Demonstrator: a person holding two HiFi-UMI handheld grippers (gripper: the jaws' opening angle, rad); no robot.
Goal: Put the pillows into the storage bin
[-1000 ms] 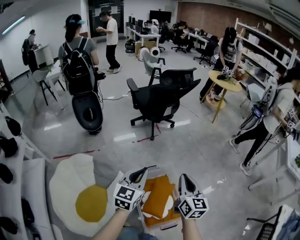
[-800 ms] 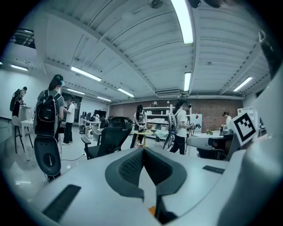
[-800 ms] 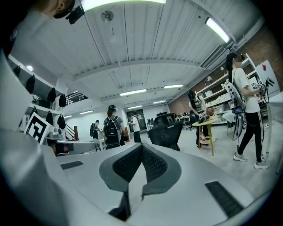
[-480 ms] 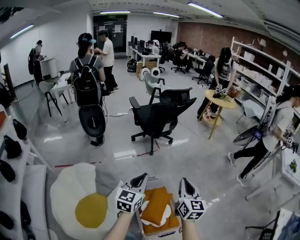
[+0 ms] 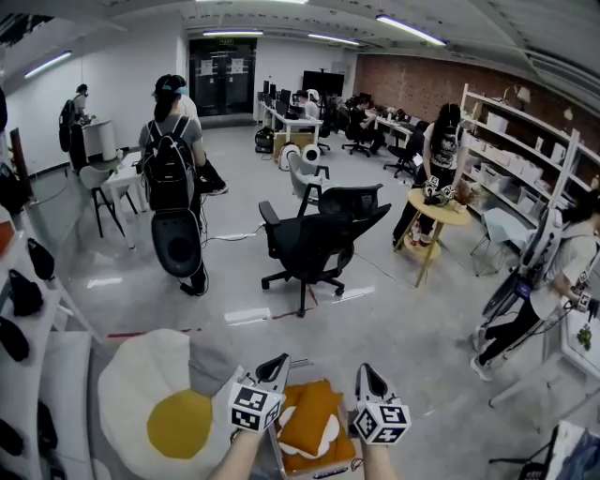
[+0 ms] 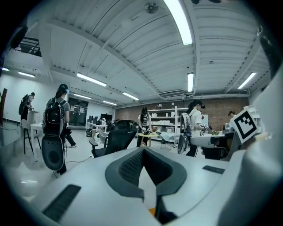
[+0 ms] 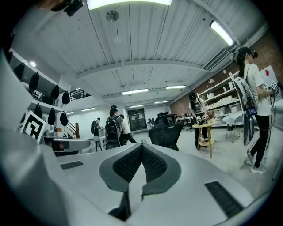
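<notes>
Polished grey floor (image 5: 403,319) fills most of the head view, and pale reflections of the ceiling light strips (image 5: 410,29) are seen on it. A black office chair (image 5: 314,239) is placed near the middle of the frame. A round yellow table (image 5: 441,211) is set to its right, in front of white shelving (image 5: 525,127) and a brick wall (image 5: 412,84) at upper right. A person with a backpack (image 5: 172,155) is seen standing at upper left, and desks with more people are ranged along the far end of the room.

At the bottom centre, an orange pillow (image 5: 309,420) is seen lying inside the storage bin (image 5: 323,469). Just beside the bin, at lower left, a fried-egg-shaped pillow (image 5: 131,384) is spread out outside it.

The left gripper (image 5: 278,359) and the right gripper (image 5: 364,368) are held on either side of the orange pillow, above the bin. In each gripper view the two jaws are shown pressed together at their tips, with nothing caught between them, and both are pointed out across the room.
</notes>
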